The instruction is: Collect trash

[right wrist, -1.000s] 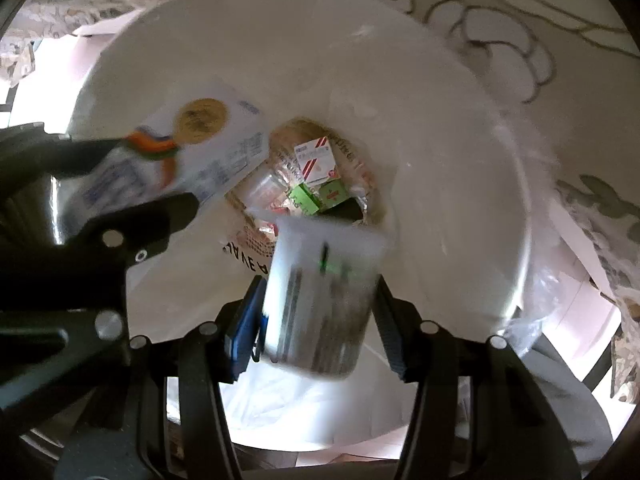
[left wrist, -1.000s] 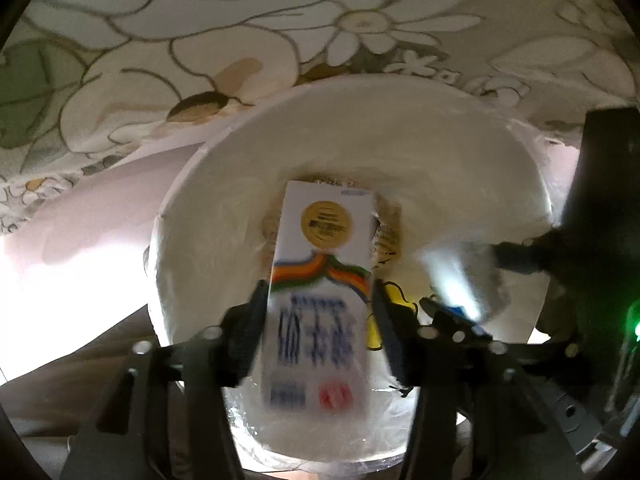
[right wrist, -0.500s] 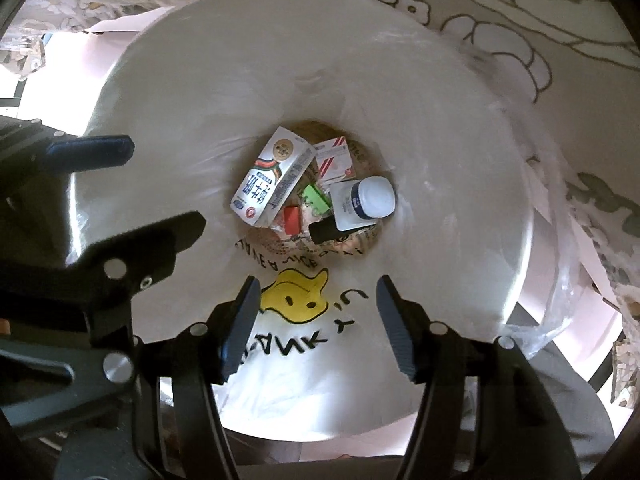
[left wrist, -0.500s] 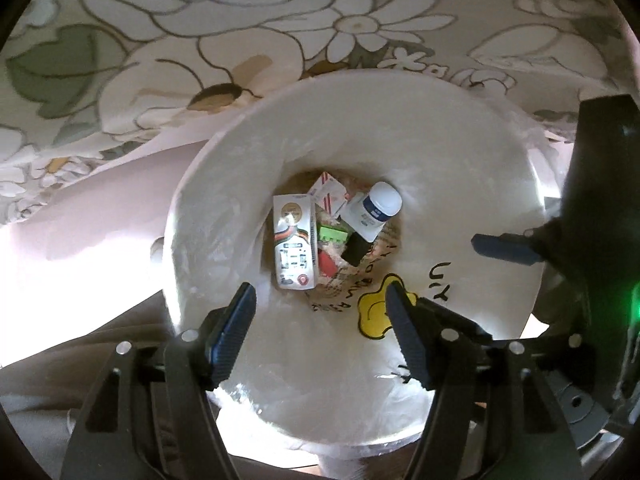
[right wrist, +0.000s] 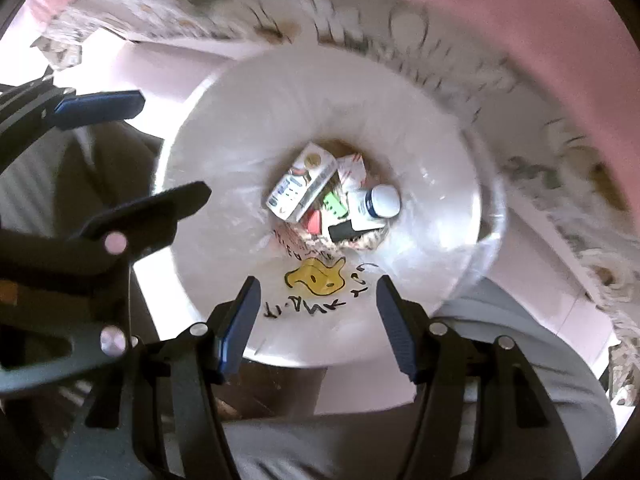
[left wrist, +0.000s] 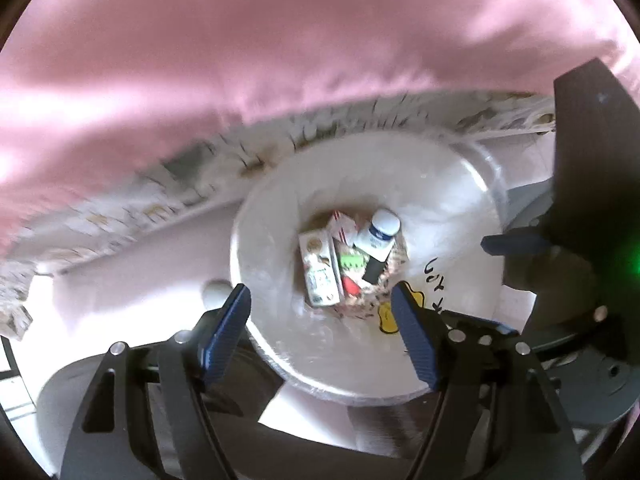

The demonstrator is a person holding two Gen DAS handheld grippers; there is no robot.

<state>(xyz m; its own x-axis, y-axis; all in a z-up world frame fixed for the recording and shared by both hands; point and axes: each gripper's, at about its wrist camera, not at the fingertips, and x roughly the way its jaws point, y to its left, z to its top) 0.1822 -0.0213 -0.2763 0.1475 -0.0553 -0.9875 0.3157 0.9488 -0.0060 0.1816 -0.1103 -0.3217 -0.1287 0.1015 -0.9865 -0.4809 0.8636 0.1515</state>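
**Trash lies in the lined bin; both tools hang empty above it**

The carton [left wrist: 320, 272] and the bottle [left wrist: 376, 236] lie at the bottom of the bin [left wrist: 276, 240], among small red, green and white packets and a black piece I cannot name. A thin plastic liner [right wrist: 320, 276] with a yellow face and lettering covers the bin's inside.

The left tool [left wrist: 320, 316] points down over the bin, its jaws opening, nothing between them. The right tool [right wrist: 316, 316] points down beside it, jaws apart and empty.

Handling, as I judge it:
- The carton looks light and probably empty, so its walls would cave under a hard squeeze; take it across the narrow faces, near a folded end where it is stiffer
- The bottle looks like rigid plastic, smooth and round, apt to roll or slip; grip it across the body below the white cap, not on the cap
- The small packets are light and thin, and would need a pinch at an edge
- The liner is soft, slick film; a tool reaching deep could snag and drag it, so any hold belongs at the rim, gathered in folds
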